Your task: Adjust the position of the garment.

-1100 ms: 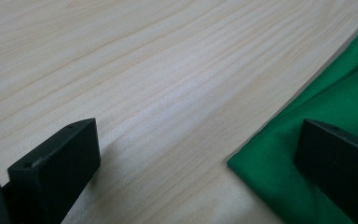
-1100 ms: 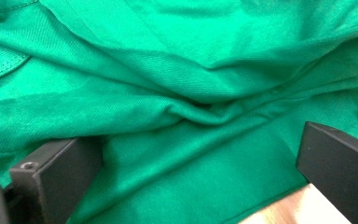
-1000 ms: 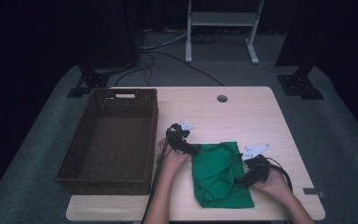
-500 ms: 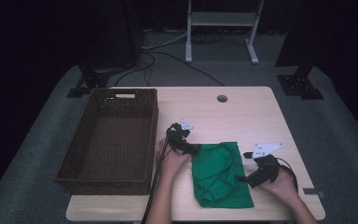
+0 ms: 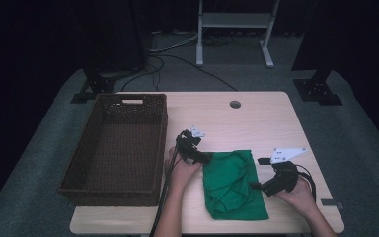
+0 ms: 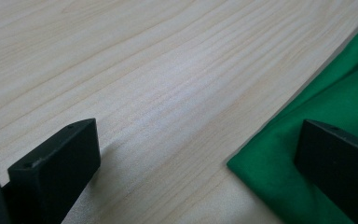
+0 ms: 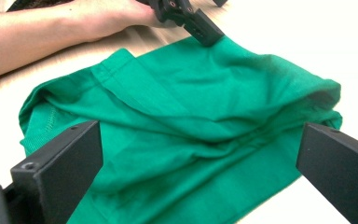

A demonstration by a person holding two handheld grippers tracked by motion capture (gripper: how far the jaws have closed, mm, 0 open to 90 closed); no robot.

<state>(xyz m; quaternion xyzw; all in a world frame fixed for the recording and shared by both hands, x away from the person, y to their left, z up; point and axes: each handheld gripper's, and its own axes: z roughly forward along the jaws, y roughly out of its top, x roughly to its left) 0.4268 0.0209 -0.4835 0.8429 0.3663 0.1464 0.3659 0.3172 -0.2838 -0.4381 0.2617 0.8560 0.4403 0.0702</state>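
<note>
A green cloth lies folded and rumpled on the front of the pale wooden table. My left gripper rests at the cloth's upper left corner. In the left gripper view it is open, with one jaw over bare wood and the other over the cloth's edge. My right gripper is just off the cloth's right edge, pointing at it. In the right gripper view it stands open wide, with the cloth spread low between the jaws and nothing gripped.
A dark wicker basket with nothing in it takes up the table's left side. A round cable hole sits near the far edge. The other hand and forearm lie across the cloth's far side in the right gripper view.
My right gripper has drawn back slightly to the right, off the cloth's edge. The cloth now lies a little flatter. The left gripper has hardly moved.
</note>
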